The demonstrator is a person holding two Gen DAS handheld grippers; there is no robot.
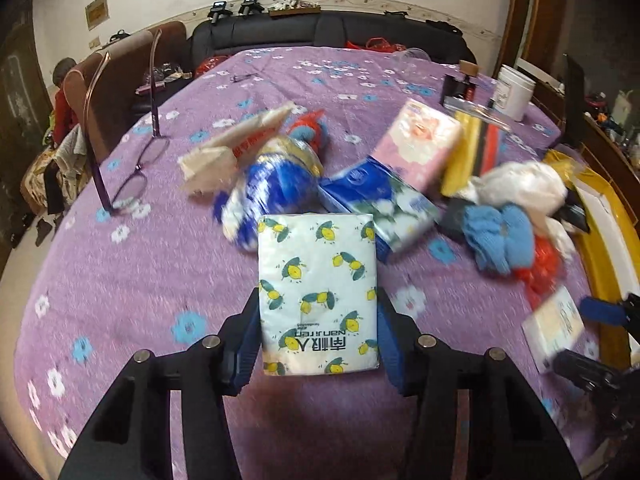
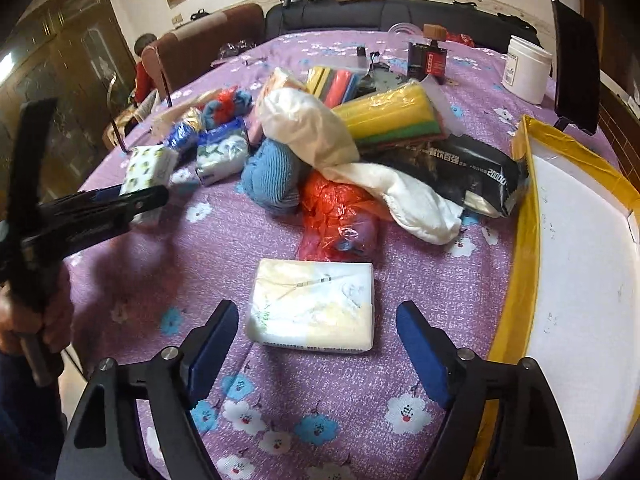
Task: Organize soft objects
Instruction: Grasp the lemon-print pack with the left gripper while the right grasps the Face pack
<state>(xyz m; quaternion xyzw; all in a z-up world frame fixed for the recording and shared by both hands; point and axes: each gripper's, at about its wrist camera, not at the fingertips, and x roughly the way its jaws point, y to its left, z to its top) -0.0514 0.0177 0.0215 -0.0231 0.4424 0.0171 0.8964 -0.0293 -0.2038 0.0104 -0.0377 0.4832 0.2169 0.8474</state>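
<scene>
- The left hand-held gripper [image 1: 318, 332] is clamped on the lemon pack [image 1: 318, 294]; its blue pads press the pack's two long sides; the pack's far end sticks out past the fingertips toward the pile.
- The right hand-held gripper [image 2: 318, 344] stands apart, jaws wide; the pale pack [image 2: 314, 306] lies flat on the worktop [image 2: 224, 240] between the fingers; there is a clear gap on each side, so neither pad touches it.
- Seen from the right wrist, the left gripper sits at the far left, a hand [image 2: 36, 320] around its handle.
- The pile lies beyond both packs: a red bag [image 2: 336, 212] just behind the pale pack, a blue knit [image 2: 272, 180] beside it, a white cloth [image 2: 320, 132] draped on top, a black pack [image 2: 472, 172] to the right.
- A yellow-rimmed box [image 2: 516, 264] sits at the right edge of the worktop, close beside the right gripper.
- Glasses [image 1: 136, 172] rest on the purple cloth, well left of the pile.
</scene>
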